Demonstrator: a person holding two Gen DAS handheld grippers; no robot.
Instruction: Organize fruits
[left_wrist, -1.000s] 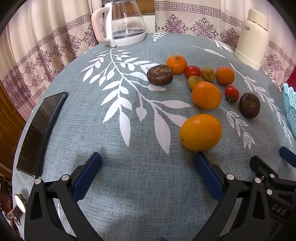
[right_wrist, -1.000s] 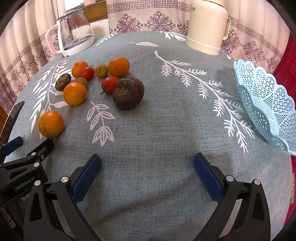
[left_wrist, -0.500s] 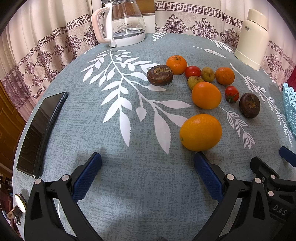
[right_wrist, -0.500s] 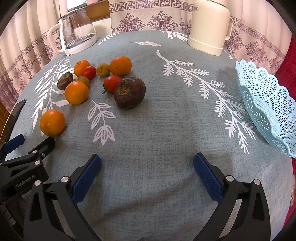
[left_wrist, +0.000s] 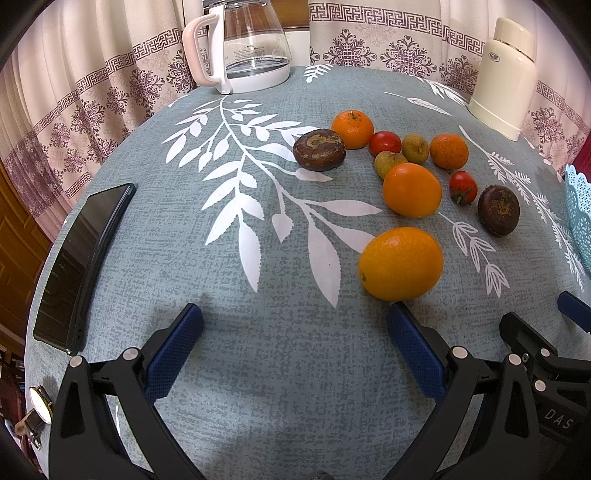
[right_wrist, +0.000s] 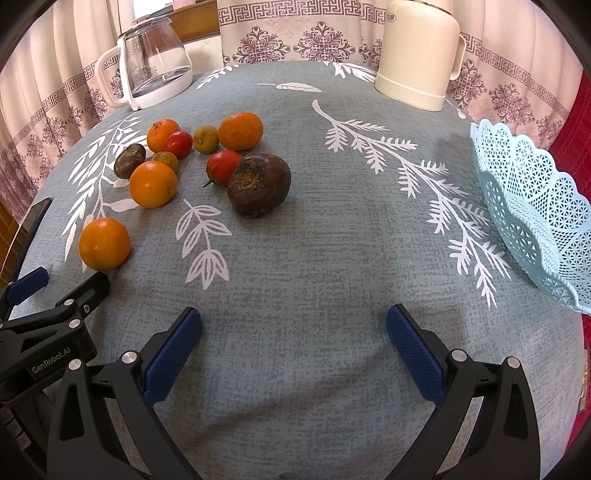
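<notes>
Several fruits lie on the grey-blue tablecloth: oranges, small red tomatoes, small green fruits and two dark brown fruits. My left gripper (left_wrist: 293, 325) is open and empty, its right finger just below the nearest orange (left_wrist: 400, 263). A second orange (left_wrist: 412, 189) and a dark brown fruit (left_wrist: 320, 149) lie farther off. My right gripper (right_wrist: 293, 325) is open and empty above bare cloth. A dark brown fruit (right_wrist: 258, 184) lies ahead of it, a tomato (right_wrist: 223, 166) beside that. A light blue lattice basket (right_wrist: 535, 206) stands at the right.
A glass kettle (left_wrist: 245, 44) and a cream jug (right_wrist: 417, 51) stand at the table's far edge. A black phone (left_wrist: 83, 258) lies at the left edge. A wristwatch (left_wrist: 38, 406) shows at the lower left. Curtains hang behind the round table.
The right gripper has drifted slightly, so the fruits and basket shifted a little right in its view. The left gripper has hardly moved. Both stay open.
</notes>
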